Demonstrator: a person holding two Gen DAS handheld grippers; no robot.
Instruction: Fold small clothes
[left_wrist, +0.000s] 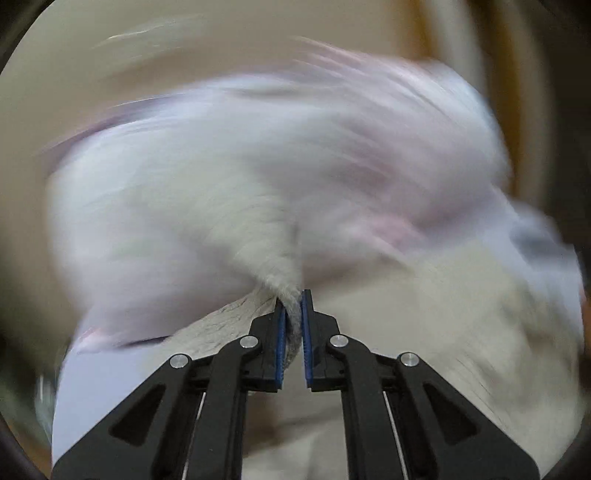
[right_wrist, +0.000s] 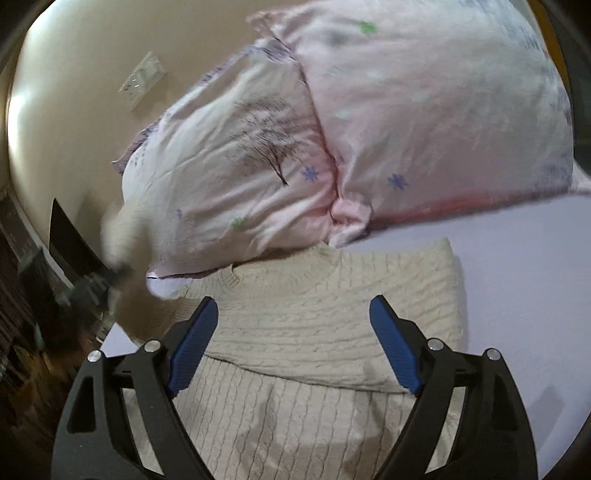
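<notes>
A cream cable-knit sweater (right_wrist: 325, 314) lies on the pale lilac bed sheet (right_wrist: 517, 280), its right side folded over the body. My right gripper (right_wrist: 291, 325) is open and empty just above the sweater's middle. My left gripper (left_wrist: 293, 306) is shut on a bunched part of the sweater (left_wrist: 284, 266), apparently a sleeve, and holds it up; that view is heavily blurred by motion. In the right wrist view the left gripper (right_wrist: 110, 277) shows blurred at the left with the lifted cream sleeve (right_wrist: 125, 229).
Two pink floral pillows (right_wrist: 424, 110) lie against the beige wall (right_wrist: 74, 74) just beyond the sweater. A wall socket (right_wrist: 142, 81) is on the wall. Dark furniture and floor (right_wrist: 37, 332) lie off the bed's left edge.
</notes>
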